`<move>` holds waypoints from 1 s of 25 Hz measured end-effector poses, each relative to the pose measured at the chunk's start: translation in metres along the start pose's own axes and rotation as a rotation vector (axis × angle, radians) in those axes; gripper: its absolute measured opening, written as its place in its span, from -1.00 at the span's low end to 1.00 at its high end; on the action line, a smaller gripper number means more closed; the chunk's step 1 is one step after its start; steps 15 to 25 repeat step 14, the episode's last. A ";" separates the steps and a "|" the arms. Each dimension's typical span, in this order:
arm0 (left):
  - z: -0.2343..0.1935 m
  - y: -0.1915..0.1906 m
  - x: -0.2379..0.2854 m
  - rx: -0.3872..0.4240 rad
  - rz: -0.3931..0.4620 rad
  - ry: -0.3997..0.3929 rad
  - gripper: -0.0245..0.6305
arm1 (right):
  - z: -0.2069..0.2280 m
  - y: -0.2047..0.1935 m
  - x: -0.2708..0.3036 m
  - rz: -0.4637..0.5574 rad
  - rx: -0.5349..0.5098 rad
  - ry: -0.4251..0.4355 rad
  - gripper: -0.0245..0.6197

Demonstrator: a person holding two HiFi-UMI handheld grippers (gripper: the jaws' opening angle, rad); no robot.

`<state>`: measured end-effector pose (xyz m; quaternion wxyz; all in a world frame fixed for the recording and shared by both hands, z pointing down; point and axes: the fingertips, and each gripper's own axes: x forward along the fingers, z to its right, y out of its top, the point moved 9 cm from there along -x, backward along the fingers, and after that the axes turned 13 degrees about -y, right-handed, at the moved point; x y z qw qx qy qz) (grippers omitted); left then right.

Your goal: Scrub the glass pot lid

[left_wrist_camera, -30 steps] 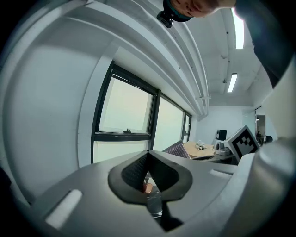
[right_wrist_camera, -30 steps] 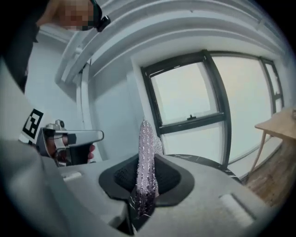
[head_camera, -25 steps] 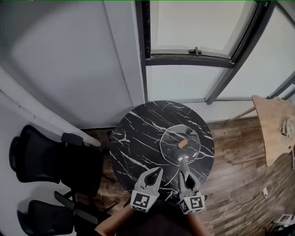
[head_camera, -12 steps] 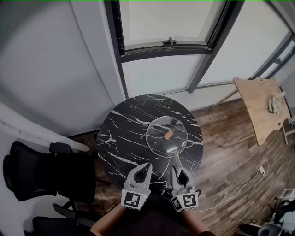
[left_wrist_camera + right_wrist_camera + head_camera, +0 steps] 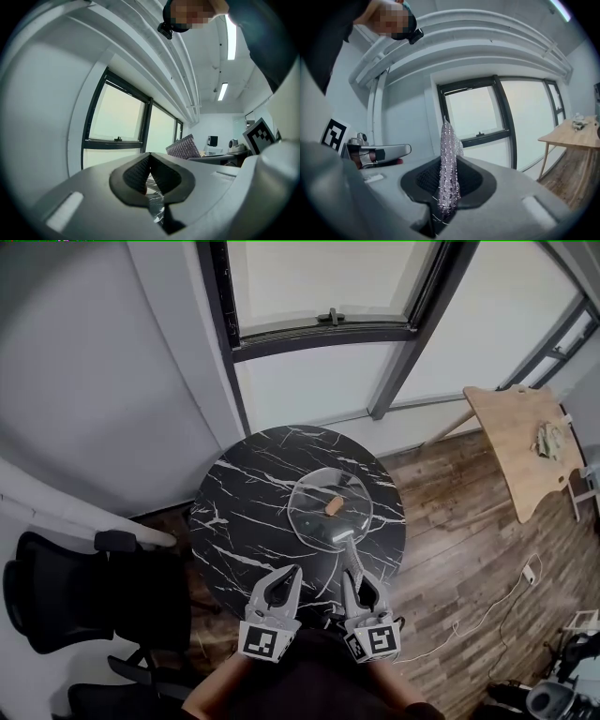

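Note:
The glass pot lid (image 5: 319,512) with a wooden knob (image 5: 333,506) lies flat on the round black marble table (image 5: 234,521), right of centre. Both grippers hover at the table's near edge, short of the lid. My right gripper (image 5: 350,575) is shut on a silvery mesh scrubber (image 5: 344,547) that sticks out toward the lid's near rim. In the right gripper view the scrubber (image 5: 449,145) stands upright between the pads of the right gripper (image 5: 449,176). My left gripper (image 5: 280,579) is beside it, and in the left gripper view this gripper (image 5: 150,161) is shut with nothing in it.
Black office chairs (image 5: 66,587) stand left of the table. A wooden table (image 5: 520,446) is at the right, on a wood floor with a white cable (image 5: 487,607). A wall and a window (image 5: 319,287) lie beyond the table.
The head camera has shifted, so the table and lid sit further left and higher in the picture. Both grippers keep their place near the table's front edge, scrubber still held.

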<state>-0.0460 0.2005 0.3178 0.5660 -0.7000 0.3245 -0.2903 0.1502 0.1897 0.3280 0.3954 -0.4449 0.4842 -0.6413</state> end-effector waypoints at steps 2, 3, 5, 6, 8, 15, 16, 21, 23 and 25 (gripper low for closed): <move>0.001 0.000 0.001 0.016 -0.010 -0.001 -0.92 | 0.001 0.002 0.000 0.003 -0.001 0.003 -0.70; 0.001 0.000 0.002 0.023 -0.015 0.002 -0.92 | 0.001 0.003 0.000 0.004 -0.002 0.003 -0.70; 0.002 0.001 0.002 0.029 -0.019 0.009 -0.92 | 0.002 0.005 0.000 0.009 -0.006 0.001 -0.70; 0.002 0.001 0.003 0.029 -0.019 0.011 -0.92 | 0.003 0.005 0.000 0.012 -0.008 0.002 -0.70; 0.003 0.001 0.005 0.030 -0.013 0.012 -0.92 | 0.002 0.005 0.001 0.016 -0.010 0.007 -0.70; 0.006 0.001 0.009 0.022 -0.008 0.010 -0.92 | 0.002 0.005 0.002 0.005 -0.010 0.023 -0.70; 0.006 0.001 0.009 0.022 -0.008 0.010 -0.92 | 0.002 0.005 0.002 0.005 -0.010 0.023 -0.70; 0.006 0.001 0.009 0.022 -0.008 0.010 -0.92 | 0.002 0.005 0.002 0.005 -0.010 0.023 -0.70; 0.006 0.001 0.009 0.022 -0.008 0.010 -0.92 | 0.002 0.005 0.002 0.005 -0.010 0.023 -0.70; 0.006 0.001 0.009 0.022 -0.008 0.010 -0.92 | 0.002 0.005 0.002 0.005 -0.010 0.023 -0.70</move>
